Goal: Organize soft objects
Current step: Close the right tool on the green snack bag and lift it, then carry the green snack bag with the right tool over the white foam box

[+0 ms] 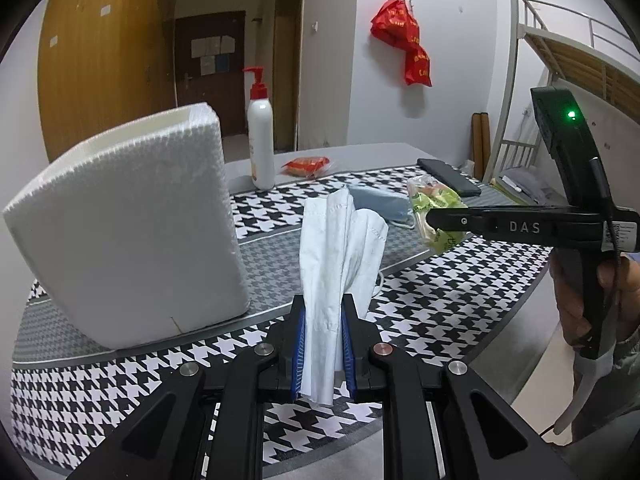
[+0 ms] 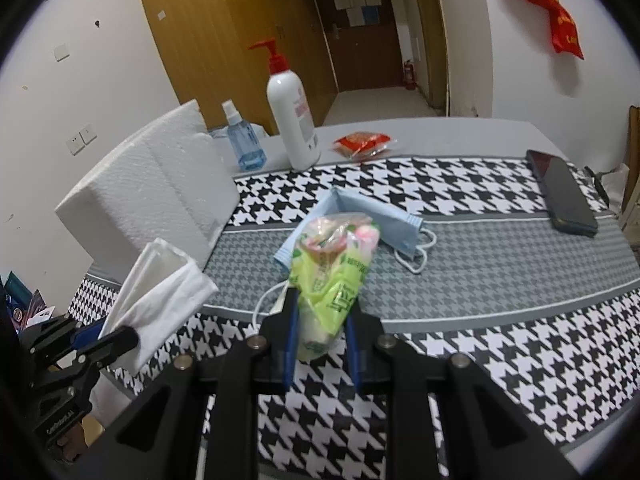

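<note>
Even, soft indoor light fills both my views, with only faint shadows on the houndstooth cloth (image 1: 440, 304) and a small glare spot on the white pump bottle (image 1: 261, 106). The fisheye bends straight lines and blacks out the corners. My left view is sharp, while the right is slightly soft, with my own finger frames blurred up close.

each wrist view looks forward and down along its own fingers, close over the black-and-white houndstooth tablecloth (image 1: 420, 300); both share the white foam box (image 2: 152, 196) and white pump bottle (image 1: 261, 140).
</note>
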The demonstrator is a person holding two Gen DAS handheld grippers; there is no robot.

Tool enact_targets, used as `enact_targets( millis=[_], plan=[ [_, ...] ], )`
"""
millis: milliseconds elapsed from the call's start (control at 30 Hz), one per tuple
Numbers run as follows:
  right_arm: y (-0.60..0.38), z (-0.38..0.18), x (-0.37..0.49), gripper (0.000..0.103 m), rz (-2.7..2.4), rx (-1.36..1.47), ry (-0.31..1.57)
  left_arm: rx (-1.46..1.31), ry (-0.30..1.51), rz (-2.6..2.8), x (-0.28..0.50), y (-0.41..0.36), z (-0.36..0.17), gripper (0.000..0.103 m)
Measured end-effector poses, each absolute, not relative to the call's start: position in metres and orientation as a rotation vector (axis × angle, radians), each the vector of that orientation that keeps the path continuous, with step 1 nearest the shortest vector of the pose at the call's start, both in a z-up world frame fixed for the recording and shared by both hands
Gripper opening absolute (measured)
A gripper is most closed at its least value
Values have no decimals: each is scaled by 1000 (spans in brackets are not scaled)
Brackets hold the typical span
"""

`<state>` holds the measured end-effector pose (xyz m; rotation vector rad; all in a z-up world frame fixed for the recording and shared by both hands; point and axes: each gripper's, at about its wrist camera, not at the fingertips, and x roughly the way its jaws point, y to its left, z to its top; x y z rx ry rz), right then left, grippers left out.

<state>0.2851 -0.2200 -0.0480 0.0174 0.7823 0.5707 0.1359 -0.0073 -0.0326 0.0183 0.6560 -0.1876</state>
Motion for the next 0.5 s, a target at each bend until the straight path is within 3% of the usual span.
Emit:
enact_targets(
  millis=[500],
  plan=[
    [-228, -24, 236, 24, 592, 9, 697, 28, 589, -163, 106, -10, -8, 17]
  ],
)
